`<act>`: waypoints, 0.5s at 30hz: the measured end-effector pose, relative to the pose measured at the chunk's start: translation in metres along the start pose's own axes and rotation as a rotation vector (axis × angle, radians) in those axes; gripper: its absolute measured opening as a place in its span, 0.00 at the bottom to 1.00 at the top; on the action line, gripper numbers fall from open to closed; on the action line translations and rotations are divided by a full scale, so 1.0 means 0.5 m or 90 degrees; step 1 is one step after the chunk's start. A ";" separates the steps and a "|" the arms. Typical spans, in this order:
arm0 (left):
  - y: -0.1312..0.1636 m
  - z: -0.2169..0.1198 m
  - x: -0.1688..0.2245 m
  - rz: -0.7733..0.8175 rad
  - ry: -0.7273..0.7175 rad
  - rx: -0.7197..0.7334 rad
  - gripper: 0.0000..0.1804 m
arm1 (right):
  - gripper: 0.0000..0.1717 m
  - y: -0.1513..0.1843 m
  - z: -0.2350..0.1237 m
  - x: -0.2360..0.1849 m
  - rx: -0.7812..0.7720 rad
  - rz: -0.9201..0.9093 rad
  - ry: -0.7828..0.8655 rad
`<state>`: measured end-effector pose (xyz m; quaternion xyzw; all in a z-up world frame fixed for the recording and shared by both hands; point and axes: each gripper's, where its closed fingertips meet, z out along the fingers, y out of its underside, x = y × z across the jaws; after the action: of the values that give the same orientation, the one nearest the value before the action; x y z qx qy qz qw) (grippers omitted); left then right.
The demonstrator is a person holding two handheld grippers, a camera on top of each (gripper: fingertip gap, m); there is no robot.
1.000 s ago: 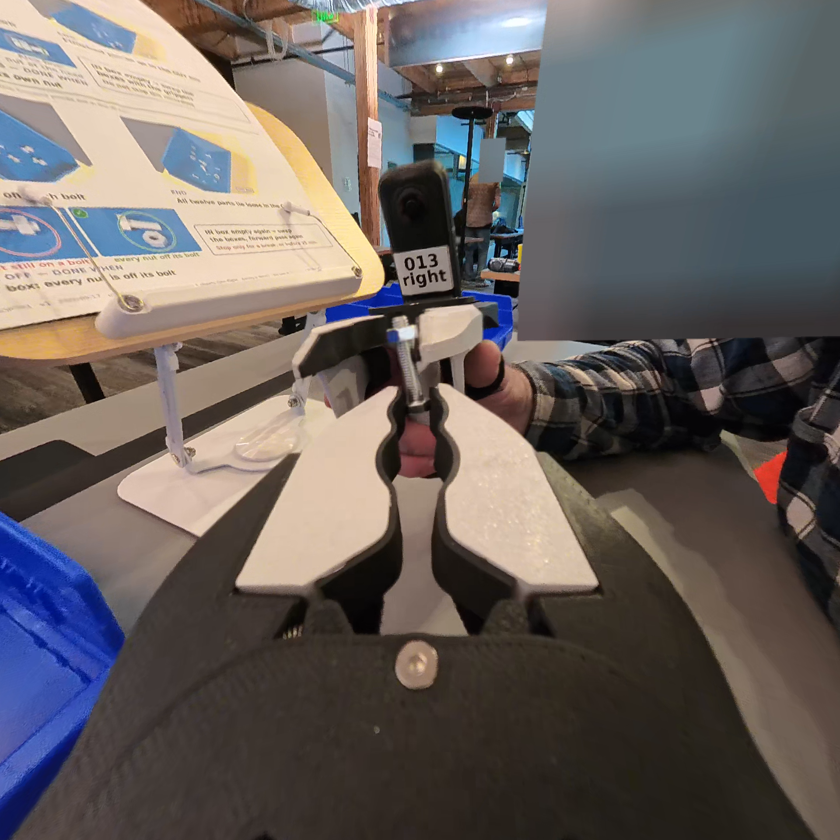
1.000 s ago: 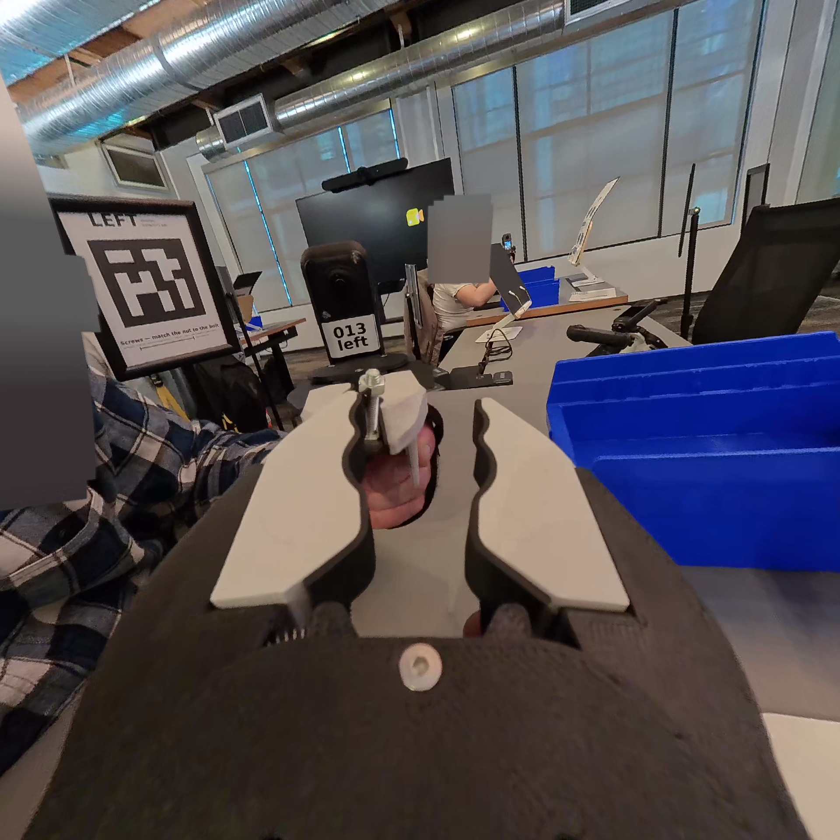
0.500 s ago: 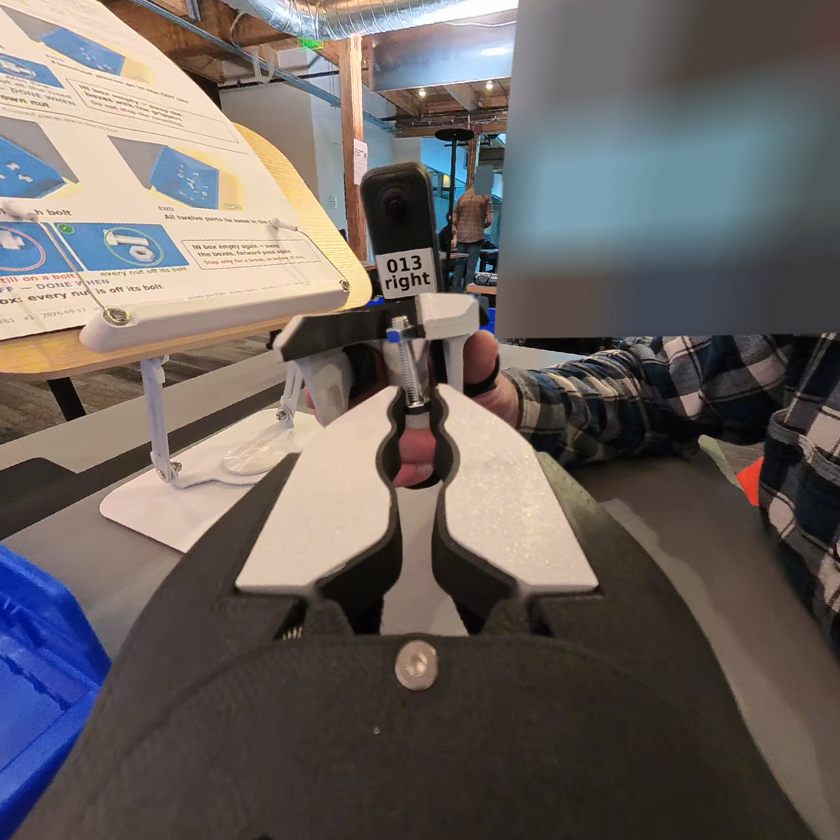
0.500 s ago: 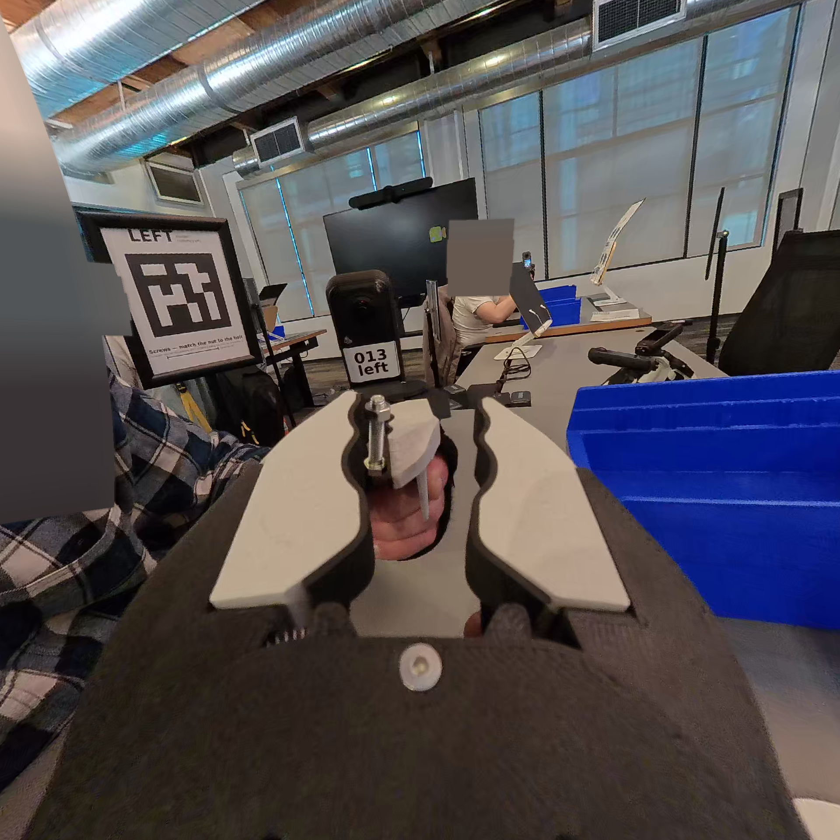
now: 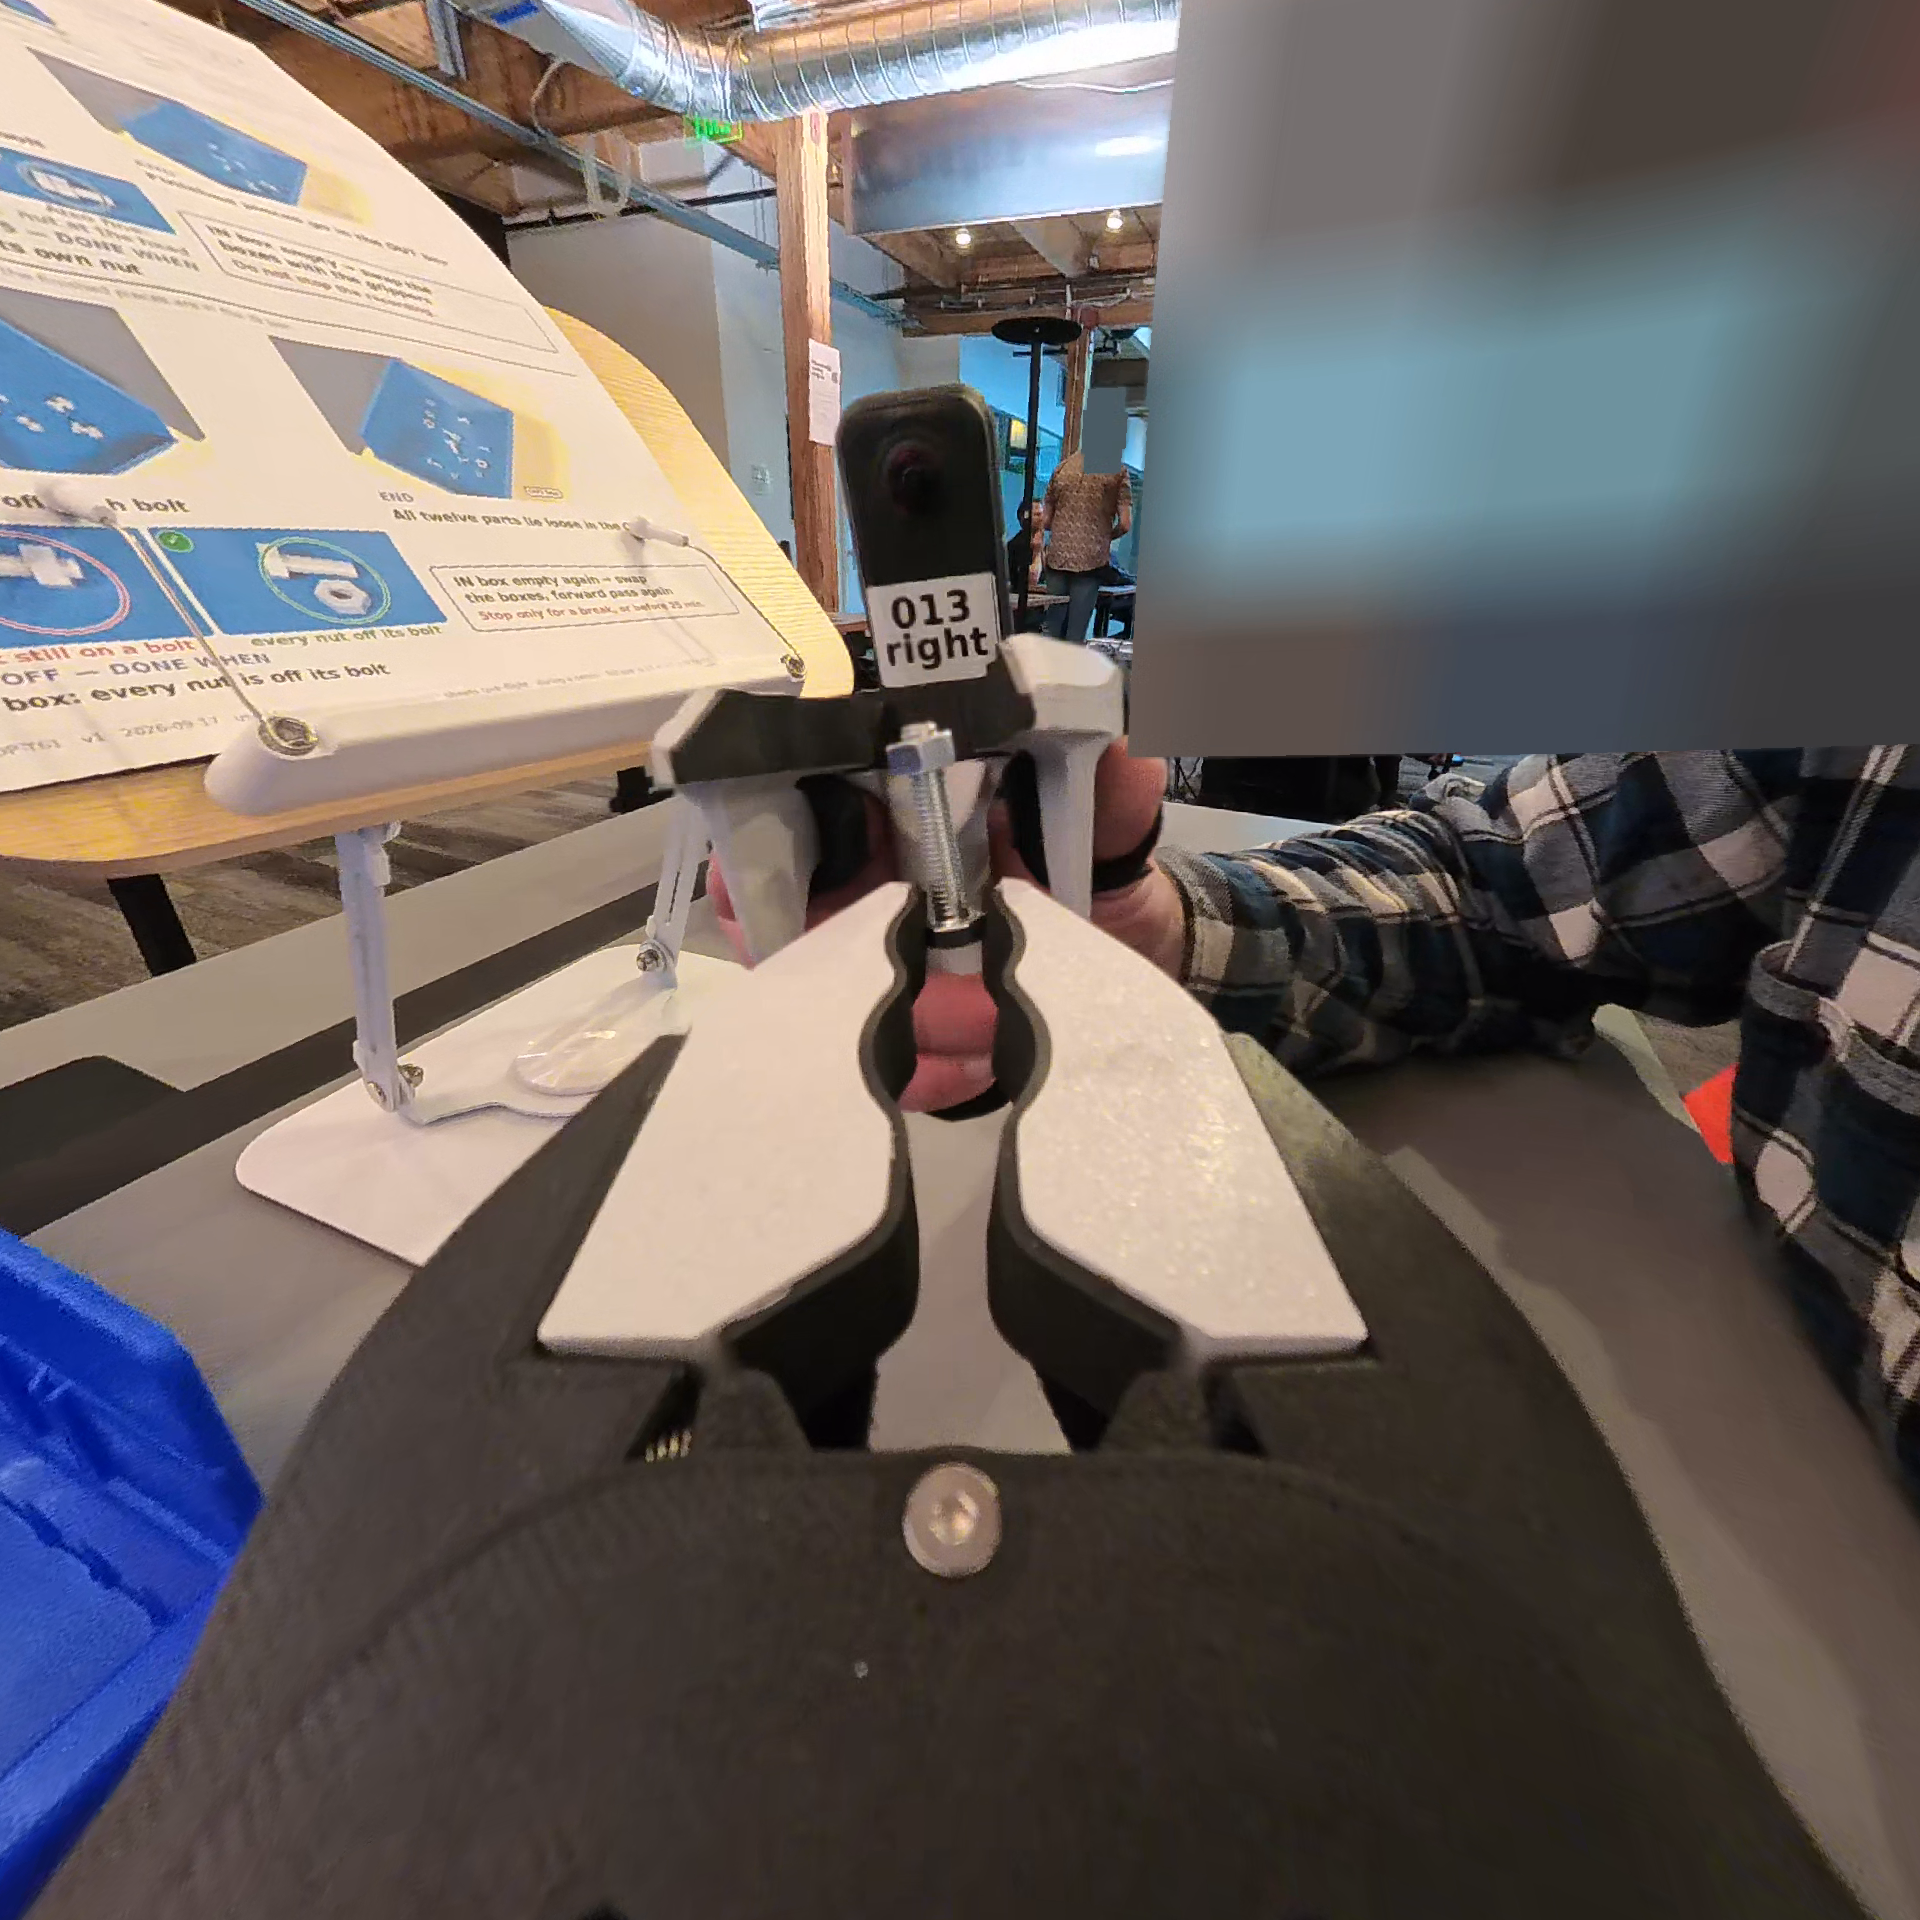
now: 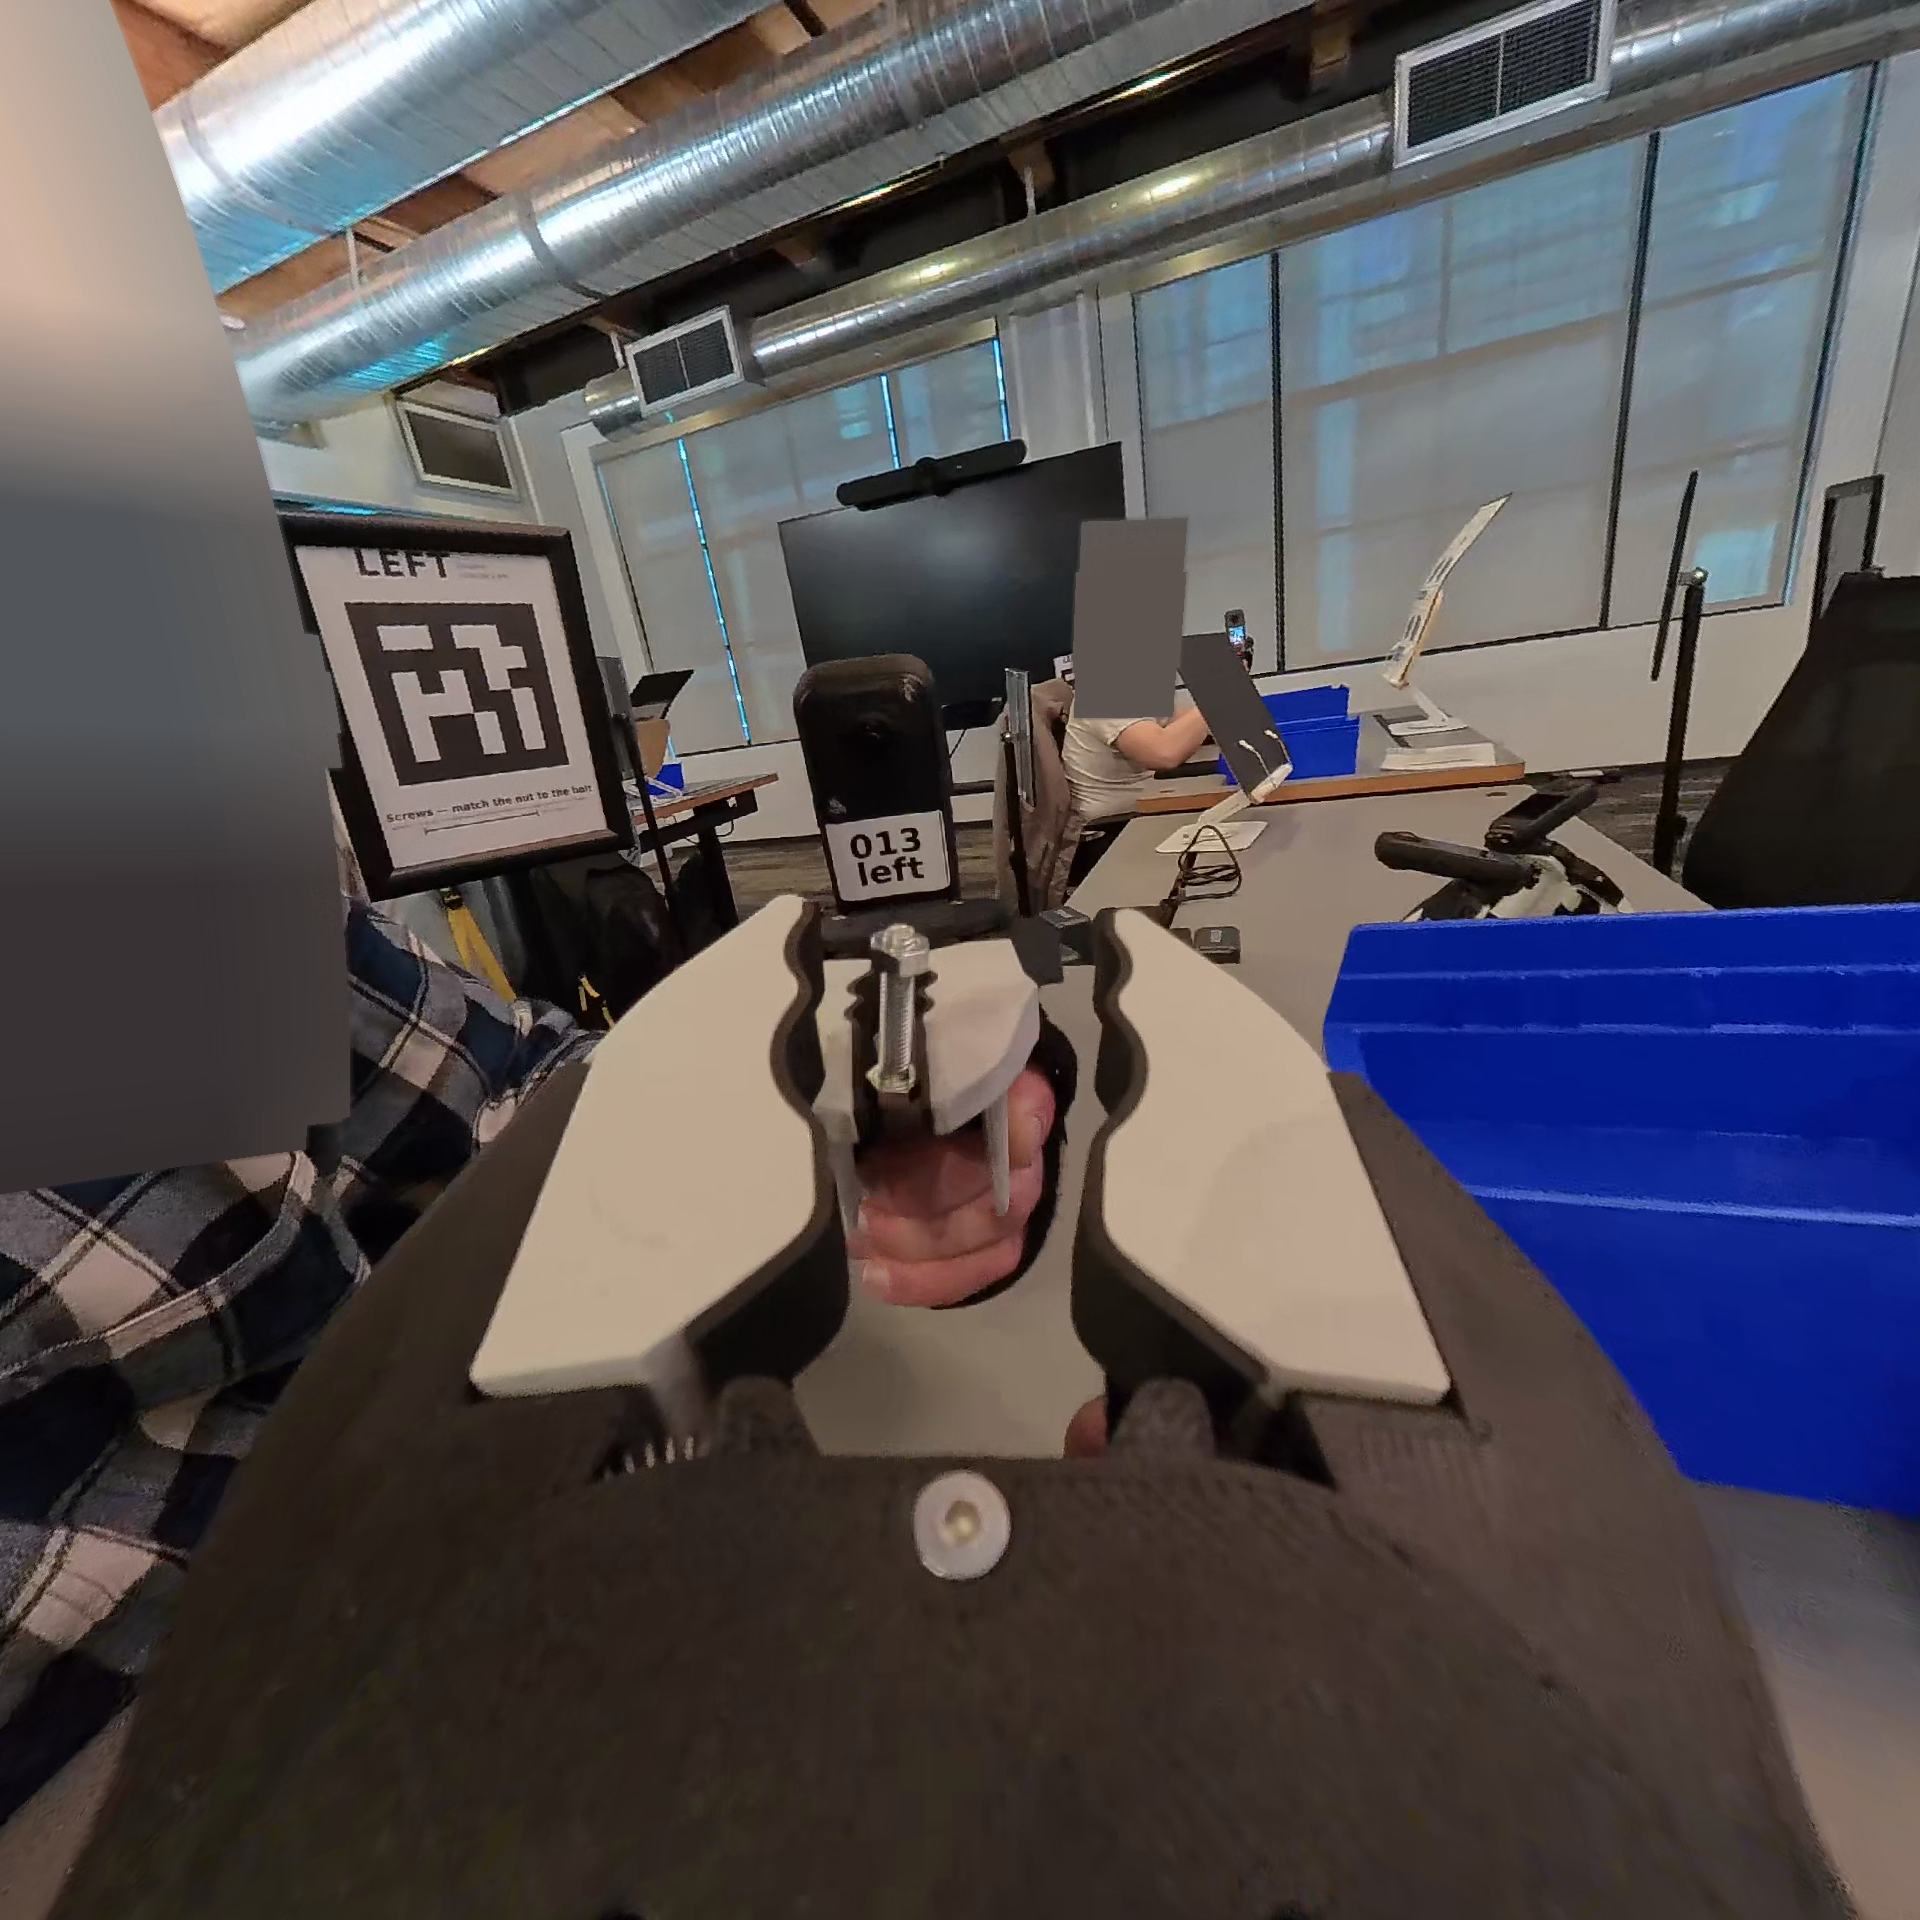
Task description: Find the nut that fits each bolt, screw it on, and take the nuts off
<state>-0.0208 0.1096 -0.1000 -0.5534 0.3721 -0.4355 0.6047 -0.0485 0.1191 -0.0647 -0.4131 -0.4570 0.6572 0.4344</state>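
Jaws of the right hand-held gripper (image 6: 956, 977) stand wider than a sec ago, and the bolt (image 6: 896, 1023) now sits nearer the middle of that gap instead of hugging one inner edge. Neither right fingertip touches the bolt or the nut (image 6: 900, 948). Meaning, as I read it: right side let go between turns, or is lining up for a fresh bite on the nut. Nut is at the very top of the thread w/ a bit of bolt end showing above, so it's either only just started or almost off; can't say which.

Left hand-held gripper (image 5: 951, 925) is nearly closed, pinching the bolt (image 5: 935, 831) at its lower end and holding it upright in the air above the desk (image 5: 1558, 1247), roughly mid-desk, betw. the two tools.

Materials: bolt is bright plated steel, thread running almost full length, small flange at the bottom. Nut (image 5: 920, 748) is a matching silvery hex. Fingers (image 5: 1143, 1143) are flat white plates w/ a faint sparkle, backed by black pads w/ wavy scalloped inner edges. Gripper bodies are matte black, layered texture, prob. 3D-printed. Blue bin (image 6: 1662, 1143) near the desk edge is smooth moulded plastic w/ stepped walls.
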 end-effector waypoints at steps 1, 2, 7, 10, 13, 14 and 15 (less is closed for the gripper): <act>0.000 0.002 0.002 0.001 0.002 0.000 0.05 | 0.29 0.002 0.004 0.001 -0.003 0.001 0.001; 0.000 0.002 0.003 0.003 0.002 0.000 0.05 | 0.29 0.005 0.005 0.004 -0.006 0.003 0.004; -0.012 -0.005 0.003 0.002 0.001 0.017 0.05 | 0.28 0.002 -0.018 0.026 0.006 0.013 0.021; -0.020 -0.009 0.002 0.001 0.002 0.027 0.05 | 0.28 0.007 -0.035 0.048 0.001 0.021 0.044; -0.017 -0.009 0.001 -0.003 0.004 0.026 0.05 | 0.29 0.008 -0.029 0.037 0.002 0.019 0.029; -0.015 -0.008 0.001 -0.001 0.002 0.022 0.05 | 0.29 0.006 -0.024 0.028 0.004 0.017 0.018; -0.014 -0.007 0.002 0.000 0.003 0.020 0.05 | 0.29 0.004 -0.018 0.019 0.006 0.014 0.008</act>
<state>-0.0245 0.1075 -0.0934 -0.5428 0.3670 -0.4426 0.6121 -0.0432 0.1299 -0.0699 -0.4199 -0.4465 0.6616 0.4319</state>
